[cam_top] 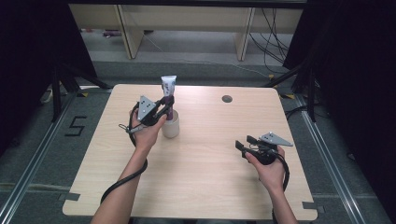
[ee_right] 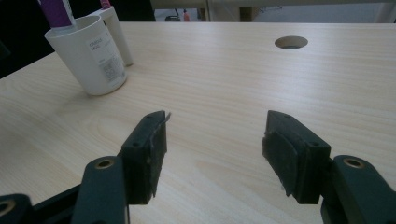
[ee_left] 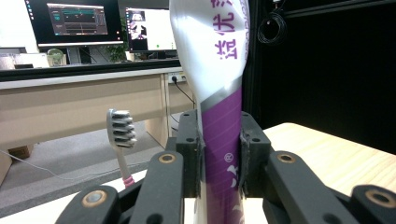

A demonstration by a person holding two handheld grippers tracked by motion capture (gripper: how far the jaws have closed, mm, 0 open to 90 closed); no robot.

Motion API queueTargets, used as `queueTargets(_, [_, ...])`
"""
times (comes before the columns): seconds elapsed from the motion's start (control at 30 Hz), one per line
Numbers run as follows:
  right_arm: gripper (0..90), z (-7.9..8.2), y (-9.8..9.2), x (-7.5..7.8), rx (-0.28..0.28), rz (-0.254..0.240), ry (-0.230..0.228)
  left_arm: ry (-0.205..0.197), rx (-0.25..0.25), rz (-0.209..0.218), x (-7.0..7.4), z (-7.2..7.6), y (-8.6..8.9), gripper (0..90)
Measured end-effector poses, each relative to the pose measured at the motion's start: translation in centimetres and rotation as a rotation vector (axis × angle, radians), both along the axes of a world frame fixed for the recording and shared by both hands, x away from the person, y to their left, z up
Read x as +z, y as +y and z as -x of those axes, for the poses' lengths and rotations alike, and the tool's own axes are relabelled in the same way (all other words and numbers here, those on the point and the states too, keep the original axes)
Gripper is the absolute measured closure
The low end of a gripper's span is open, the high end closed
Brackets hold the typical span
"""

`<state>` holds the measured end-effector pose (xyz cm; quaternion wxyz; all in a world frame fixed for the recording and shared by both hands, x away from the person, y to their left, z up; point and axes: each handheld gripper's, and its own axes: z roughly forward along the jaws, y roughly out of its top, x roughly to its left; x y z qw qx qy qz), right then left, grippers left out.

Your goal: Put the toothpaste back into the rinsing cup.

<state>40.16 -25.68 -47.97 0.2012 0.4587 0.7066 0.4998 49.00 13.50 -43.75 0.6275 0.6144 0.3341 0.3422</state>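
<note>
A white and purple toothpaste tube (cam_top: 168, 91) stands upright in a white cup (cam_top: 171, 126) near the table's back left. My left gripper (cam_top: 168, 105) is shut on the tube's purple lower part, just above the cup's rim. In the left gripper view both pads press the toothpaste tube (ee_left: 219, 116), and a toothbrush (ee_left: 121, 140) with grey bristles rises to its left. My right gripper (cam_top: 243, 144) rests low at the right of the table, open, with nothing between its fingers (ee_right: 149, 149). In the right gripper view the cup (ee_right: 91, 53) stands at the far left.
A light wooden table (cam_top: 201, 182) has a round cable hole (cam_top: 227, 99) at the back right. A second white cylinder (ee_right: 114, 32) stands just behind the cup. Desks and monitors (ee_left: 79, 21) stand beyond the table; dark curtains hang at both sides.
</note>
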Motion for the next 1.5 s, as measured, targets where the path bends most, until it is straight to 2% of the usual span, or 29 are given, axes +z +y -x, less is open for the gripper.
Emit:
queueTargets(0.07, [40.1,-0.1,0.1,-0.1,-0.005,0.005,0.0,0.001,0.0,-0.001,0.0,0.0,0.0,74.2])
queueTargets(0.1, [40.0,0.0,0.1,-0.1,0.002,-0.018,0.002,0.002,0.002,-0.001,-0.2,0.0,0.0,74.2])
queueTargets(0.67, [40.0,-0.1,0.1,-0.2,-0.002,-0.006,-0.005,0.019,0.007,-0.014,-0.9,-0.2,-0.2,74.2])
queueTargets(0.83, [40.0,0.0,0.3,-0.2,-0.014,-0.036,0.021,0.021,0.008,-0.02,-1.0,-0.2,-0.2,74.2])
queueTargets(1.1, [40.1,0.1,0.3,-0.1,-0.007,-0.037,0.031,0.028,0.013,-0.036,-1.3,-0.3,-0.1,74.1])
queueTargets(1.13, [40.0,0.2,0.3,-0.1,-0.012,-0.029,0.034,0.029,0.013,-0.036,-1.4,-0.3,-0.1,74.1])
queueTargets(1.17, [40.0,-0.1,0.1,-0.2,0.0,-0.005,-0.009,0.03,0.012,-0.038,-1.4,-0.3,-0.2,74.1])
queueTargets(1.27, [40.0,-0.1,0.2,-0.2,-0.008,0.011,0.012,0.035,0.014,-0.044,-1.6,-0.3,-0.2,74.1])
queueTargets(1.3, [40.1,0.0,0.1,-0.2,0.005,0.008,0.005,0.035,0.014,-0.044,-1.6,-0.3,-0.2,74.1])
queueTargets(1.5, [40.0,-0.1,0.2,-0.2,-0.009,0.012,0.012,0.043,0.017,-0.045,-1.8,-0.3,0.0,74.1])
